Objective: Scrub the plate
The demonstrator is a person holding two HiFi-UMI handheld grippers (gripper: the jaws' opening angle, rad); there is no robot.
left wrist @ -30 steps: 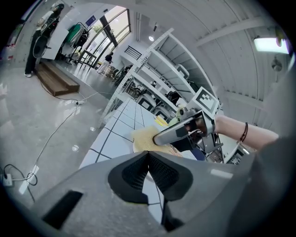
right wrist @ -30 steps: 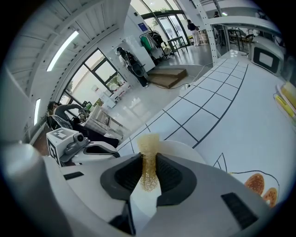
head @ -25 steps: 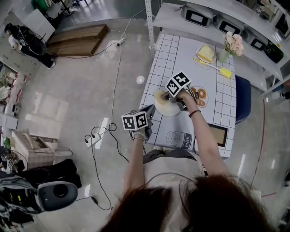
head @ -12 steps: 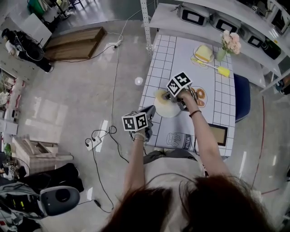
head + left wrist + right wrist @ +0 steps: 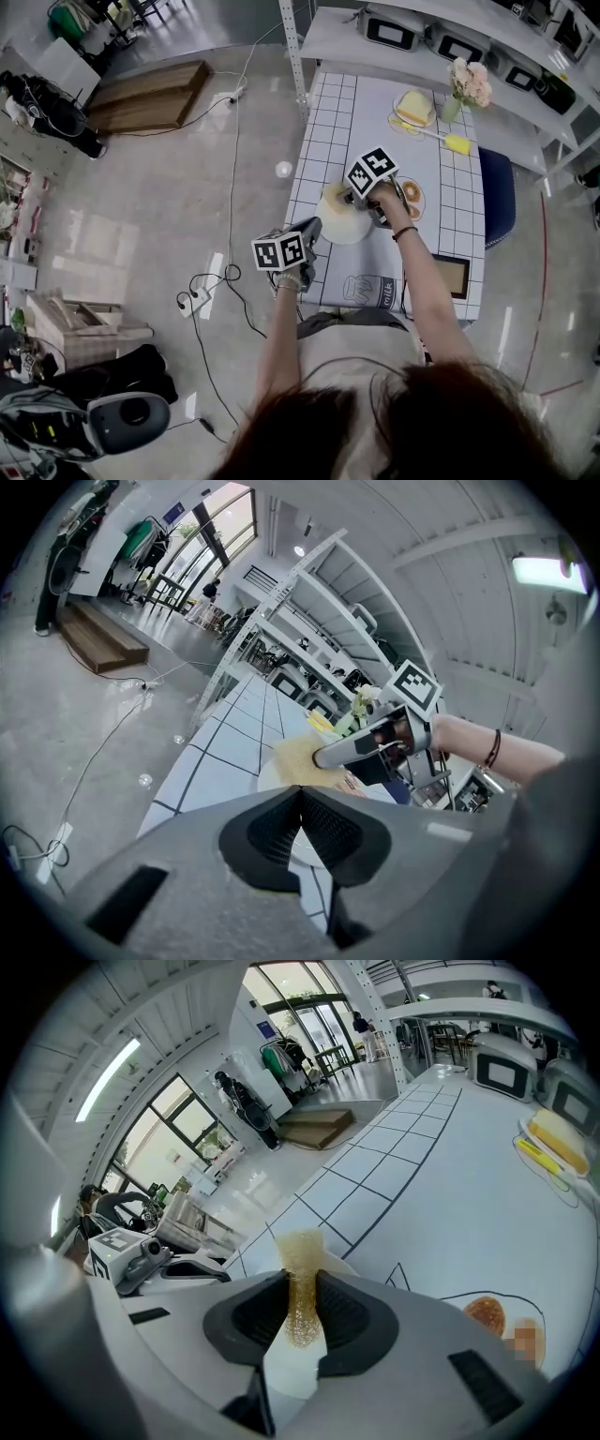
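- The right gripper (image 5: 302, 1288) is pinching the sponge (image 5: 302, 1246) and is still hovering over the plate (image 5: 345, 228), barely shifting, so scrubbing is probably continuing.
- The left gripper (image 5: 300, 797), pressed together, is waiting at the plate's near rim on the tabletop (image 5: 441, 192).

Head view overhead, gripper views close, sharing plate (image 5: 336, 230)

I see bright, even light; the floor (image 5: 131, 225) gives glare, and both gripper views curve at the edges.
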